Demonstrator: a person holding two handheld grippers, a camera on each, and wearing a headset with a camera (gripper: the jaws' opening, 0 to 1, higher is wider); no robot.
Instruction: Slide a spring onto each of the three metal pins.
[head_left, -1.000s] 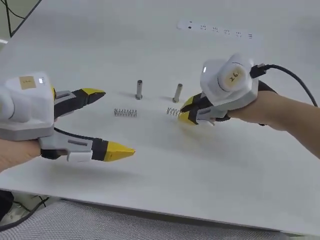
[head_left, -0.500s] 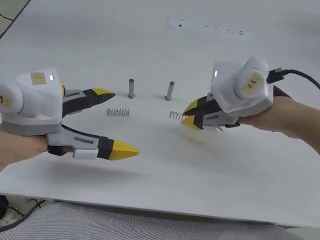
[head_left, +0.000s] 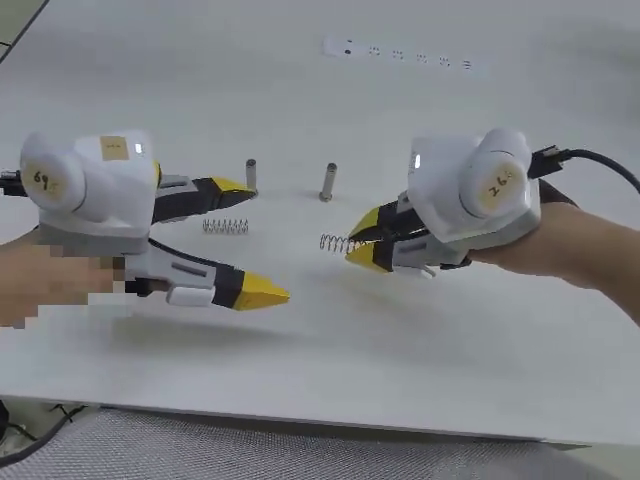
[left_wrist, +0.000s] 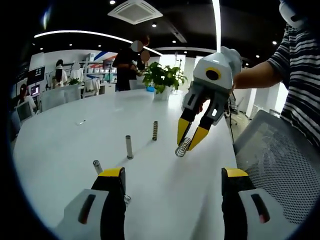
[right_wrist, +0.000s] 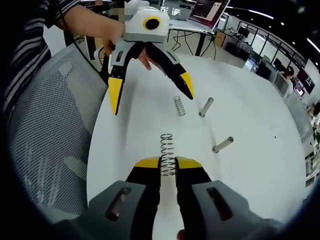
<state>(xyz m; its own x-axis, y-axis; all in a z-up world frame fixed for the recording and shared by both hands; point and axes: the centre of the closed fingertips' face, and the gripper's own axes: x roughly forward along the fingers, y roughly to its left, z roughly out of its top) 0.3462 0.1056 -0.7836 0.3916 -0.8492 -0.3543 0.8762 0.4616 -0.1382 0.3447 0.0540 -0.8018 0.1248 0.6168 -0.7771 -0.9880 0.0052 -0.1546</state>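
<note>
So, nearest the person there's a strip of grey mesh chair (head_left: 200, 450) poking out under the near edge of the white table (head_left: 420, 350).

Just past that edge, on the left, the left gripper (head_left: 255, 240) hangs over the table with its yellow-tipped jaws spread wide and nothing between them. In its own view the two tips sit far apart, with bare tabletop in the gap.

Over on the right, the right gripper (head_left: 358, 240) has its jaws pinched narrow on one end of a spring (head_left: 333, 243). The rest of the coil sticks out past the tips toward the left. The right gripper view shows it best: the held spring runs straight out from between the two nearly closed tips. I can't tell whether its free end touches the table or floats just above it.

A bit farther back, a loose spring (head_left: 225, 227) lies flat on the table, right beside the left gripper's far jaw.

Behind that, the left pin (head_left: 251, 174) and the right pin (head_left: 328, 182) stand upright and bare, well apart from each other. In the left gripper view there's a third upright piece (left_wrist: 155, 130) in line beyond them that looks coiled, like a pin wearing a spring.

At the far side, a white power strip (head_left: 395, 55) lies flat.
</note>
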